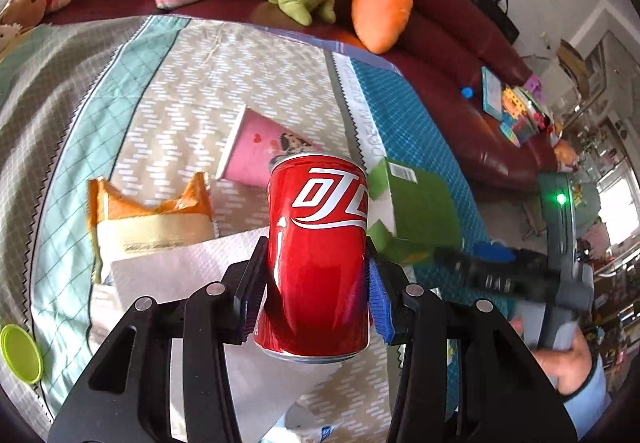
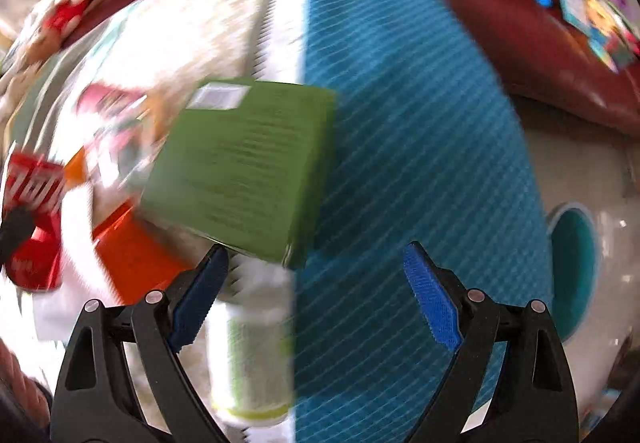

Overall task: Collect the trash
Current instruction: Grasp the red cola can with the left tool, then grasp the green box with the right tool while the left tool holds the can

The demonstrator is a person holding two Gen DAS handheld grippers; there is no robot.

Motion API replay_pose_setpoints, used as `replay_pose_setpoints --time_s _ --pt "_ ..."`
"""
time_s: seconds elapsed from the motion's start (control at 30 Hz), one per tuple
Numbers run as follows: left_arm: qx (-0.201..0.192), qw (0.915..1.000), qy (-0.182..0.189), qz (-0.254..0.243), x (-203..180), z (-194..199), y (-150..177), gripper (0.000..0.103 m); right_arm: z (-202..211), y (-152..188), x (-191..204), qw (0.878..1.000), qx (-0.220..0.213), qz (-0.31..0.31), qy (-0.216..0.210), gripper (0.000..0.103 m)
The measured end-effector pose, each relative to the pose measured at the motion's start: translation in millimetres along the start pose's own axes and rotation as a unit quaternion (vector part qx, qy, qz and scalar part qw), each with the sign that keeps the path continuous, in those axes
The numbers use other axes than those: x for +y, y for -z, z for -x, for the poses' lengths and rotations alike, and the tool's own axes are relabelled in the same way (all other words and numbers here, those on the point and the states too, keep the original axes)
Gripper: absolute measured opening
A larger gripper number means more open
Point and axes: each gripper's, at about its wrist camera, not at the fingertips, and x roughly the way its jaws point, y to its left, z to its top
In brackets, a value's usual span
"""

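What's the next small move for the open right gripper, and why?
Probably ease it left over the green box and close. The right gripper is open and empty above the cloth, with the box just ahead of its left finger; the left gripper already holds the can.

The left gripper (image 1: 316, 275) is closed on a red soda can (image 1: 318, 255), its pads pressing the can's two sides, and the can is lifted above the patterned blanket (image 1: 248, 67). Under the can lies a white paper towel (image 1: 176, 267). To the left of it is an orange and cream snack bag (image 1: 152, 219). Behind the can a pink paper cup (image 1: 260, 155) lies on its side, and a green box (image 1: 416, 211) sits near the blanket's right edge. The right gripper (image 1: 492, 271), blurred, reaches toward the box; a hand (image 1: 572, 363) holds it. A green lid (image 1: 20, 353) is at the blanket's left edge.
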Motion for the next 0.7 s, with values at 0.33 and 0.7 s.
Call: replay_pose_setpoints --time_s 0.33,0.7 --pt "-0.004 0.9999 0.016 -0.001 -3 -21 -23 0.046 26 -19 6 0.998 -0.059 0.0 -0.009 0.085" --pt "-0.005 0.9998 0.006 0.015 19 -20 -32 0.046 -1 -14 59 0.996 -0.051 0.06 0.05 0.085"
